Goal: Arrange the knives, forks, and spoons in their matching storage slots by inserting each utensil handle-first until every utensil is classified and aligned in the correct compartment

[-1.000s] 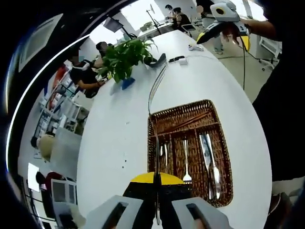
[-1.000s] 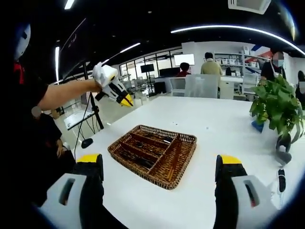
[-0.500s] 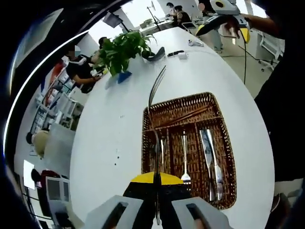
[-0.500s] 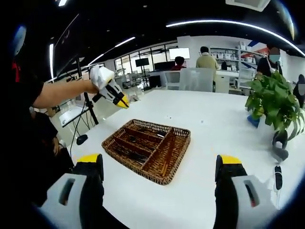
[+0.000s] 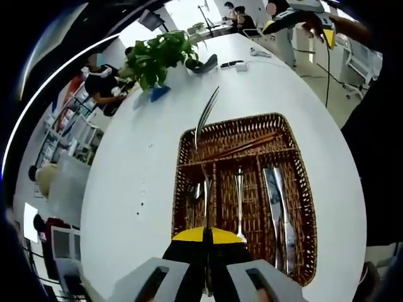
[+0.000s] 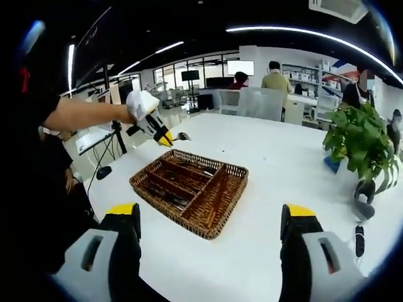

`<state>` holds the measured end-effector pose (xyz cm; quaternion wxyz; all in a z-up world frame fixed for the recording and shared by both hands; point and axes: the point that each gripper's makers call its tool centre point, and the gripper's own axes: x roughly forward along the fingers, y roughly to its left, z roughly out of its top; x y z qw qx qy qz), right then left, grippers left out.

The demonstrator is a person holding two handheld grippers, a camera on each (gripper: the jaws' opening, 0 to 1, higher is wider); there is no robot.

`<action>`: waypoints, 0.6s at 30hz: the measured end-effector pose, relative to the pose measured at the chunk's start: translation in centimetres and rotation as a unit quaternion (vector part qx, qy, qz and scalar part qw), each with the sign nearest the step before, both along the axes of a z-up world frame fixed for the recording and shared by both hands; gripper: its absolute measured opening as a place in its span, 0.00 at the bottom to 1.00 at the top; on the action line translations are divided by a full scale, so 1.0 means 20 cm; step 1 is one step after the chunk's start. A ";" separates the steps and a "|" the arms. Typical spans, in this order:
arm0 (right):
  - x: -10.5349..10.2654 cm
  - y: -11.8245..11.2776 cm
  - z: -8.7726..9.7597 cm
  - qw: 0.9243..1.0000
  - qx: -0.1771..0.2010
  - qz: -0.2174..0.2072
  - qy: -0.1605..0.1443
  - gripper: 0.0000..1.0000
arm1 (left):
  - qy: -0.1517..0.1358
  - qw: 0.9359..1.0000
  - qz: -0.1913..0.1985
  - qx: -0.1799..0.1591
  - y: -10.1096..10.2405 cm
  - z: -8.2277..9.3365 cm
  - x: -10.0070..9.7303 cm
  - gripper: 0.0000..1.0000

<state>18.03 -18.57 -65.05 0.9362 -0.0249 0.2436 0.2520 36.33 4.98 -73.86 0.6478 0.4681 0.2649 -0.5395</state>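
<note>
Left tool [image 5: 206,277]: jaws closed on a slim silver fork [image 5: 203,157], tines pointing away, held above the brown woven wicker tray [image 5: 306,207] on the white round bench [image 5: 132,170]. In the tray: silver knives [image 5: 277,207] in the rt slot, another fork [image 5: 239,201] mid slot. Right tool [image 6: 208,251]: jaws wide apart, nothing held, well back from the tray [image 6: 189,189]. Green potted plant [image 6: 359,141] seen at bench edge.

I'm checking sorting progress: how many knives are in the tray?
2. One knife and a second knife lie side by side in the wicker tray's right-hand long compartment, left gripper view; others may hide beneath.
</note>
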 end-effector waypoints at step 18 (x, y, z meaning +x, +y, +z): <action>0.00 0.01 0.02 1.000 0.018 -0.014 0.002 0.99 | 0.048 0.998 0.040 0.032 0.06 -0.34 -0.02 0.00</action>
